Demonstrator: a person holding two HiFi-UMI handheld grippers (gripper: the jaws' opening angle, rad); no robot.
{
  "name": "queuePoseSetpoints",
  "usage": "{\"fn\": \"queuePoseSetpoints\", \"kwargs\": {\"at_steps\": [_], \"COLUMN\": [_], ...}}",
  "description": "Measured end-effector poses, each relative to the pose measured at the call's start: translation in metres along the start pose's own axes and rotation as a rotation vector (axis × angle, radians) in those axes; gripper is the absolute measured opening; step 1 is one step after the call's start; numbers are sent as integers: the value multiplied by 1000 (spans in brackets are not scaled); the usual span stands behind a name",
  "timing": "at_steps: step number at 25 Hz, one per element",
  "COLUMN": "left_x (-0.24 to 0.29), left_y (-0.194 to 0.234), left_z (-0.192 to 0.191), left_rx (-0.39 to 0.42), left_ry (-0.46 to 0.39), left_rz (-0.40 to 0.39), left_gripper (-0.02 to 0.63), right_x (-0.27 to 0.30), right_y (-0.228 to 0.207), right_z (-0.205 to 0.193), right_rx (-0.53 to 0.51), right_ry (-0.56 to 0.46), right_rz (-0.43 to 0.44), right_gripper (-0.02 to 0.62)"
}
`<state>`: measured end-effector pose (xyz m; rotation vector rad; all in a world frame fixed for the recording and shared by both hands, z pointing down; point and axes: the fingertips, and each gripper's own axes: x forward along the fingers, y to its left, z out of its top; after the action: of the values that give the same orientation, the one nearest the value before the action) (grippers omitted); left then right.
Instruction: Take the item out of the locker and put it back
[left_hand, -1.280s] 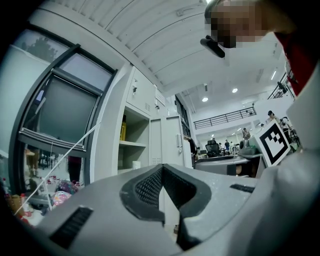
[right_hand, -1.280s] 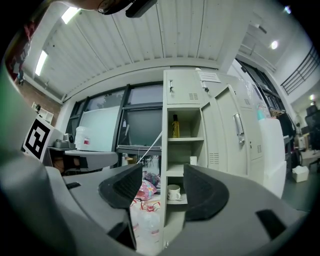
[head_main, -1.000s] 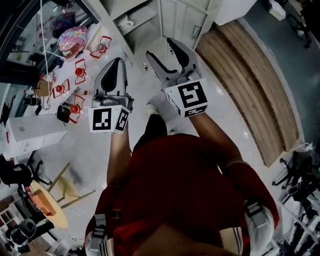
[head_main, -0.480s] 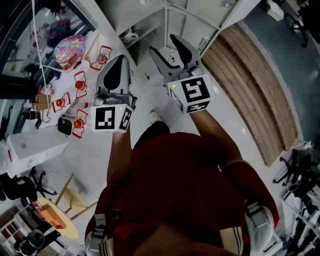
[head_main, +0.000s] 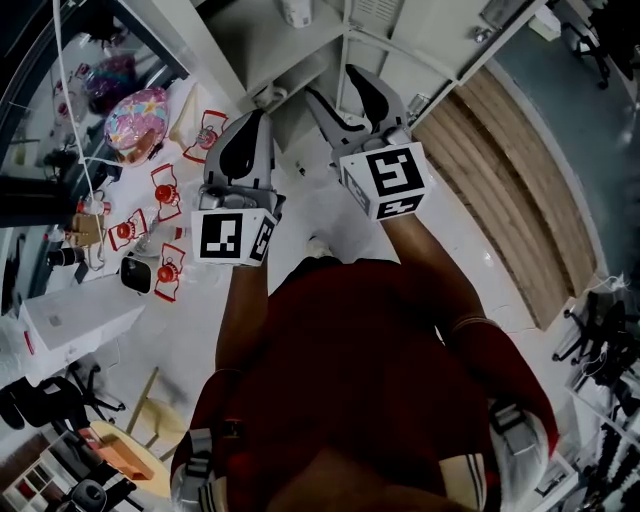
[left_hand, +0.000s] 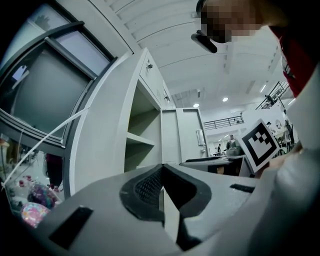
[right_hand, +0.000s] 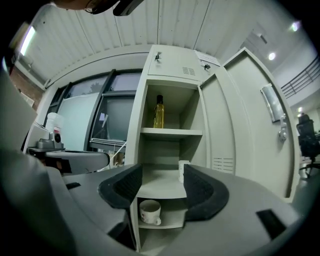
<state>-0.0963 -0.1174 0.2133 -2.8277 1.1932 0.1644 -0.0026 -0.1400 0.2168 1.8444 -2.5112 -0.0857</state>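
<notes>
**Inspector:** Head view first. Where do matters stand?

**Assessor:** Both grippers are held out toward the open locker (head_main: 300, 45). The left gripper (head_main: 256, 120) has its jaws pressed together. The right gripper (head_main: 330, 82) has its jaws spread. Neither carries anything.

**Inspector:** Left gripper view?

**Assessor:** It confirms this: the jaws meet with nothing between them. The locker is seen side-on, and its contents are out of sight.

**Inspector:** Right gripper view?

**Assessor:** The jaws are wide apart and empty, aimed into the locker.
- Top shelf: a yellow bottle (right_hand: 159, 112), upright.
- Middle shelf: a small white cup (right_hand: 183, 171), near the right wall.
- Lower shelf: a white mug (right_hand: 150, 211).

The door (right_hand: 245, 125) stands open at the right. Nothing has been taken out. I cannot tell which item is meant.

**Inspector:** Recommendation for the reach?

**Assessor:** In my judgement, go in level with the right gripper.
- Keep the jaws spread until the pads flank the chosen item.
- Stay clear of the shelf above and the door.
- Close on the body, not the rim.
- Keep the left gripper aside.
</notes>
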Motion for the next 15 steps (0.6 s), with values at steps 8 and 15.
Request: {"fn": "queuePoseSetpoints", "kwargs": {"at_steps": [8,15], "left_x": [19,33], "left_y": [11,13], "left_z": [-8,-13], "left_rx": [-15,-29], "left_ry": [-9,-2], "left_rz": [-64,-85], "left_gripper": [6,6], "right_x": [32,59], "right_y": [-13,-30], "right_z": [-8,-16], "right_rx": [15,14], "right_ry": [19,60], "right_rz": [-49,-68], "right_gripper": [233,235]}}
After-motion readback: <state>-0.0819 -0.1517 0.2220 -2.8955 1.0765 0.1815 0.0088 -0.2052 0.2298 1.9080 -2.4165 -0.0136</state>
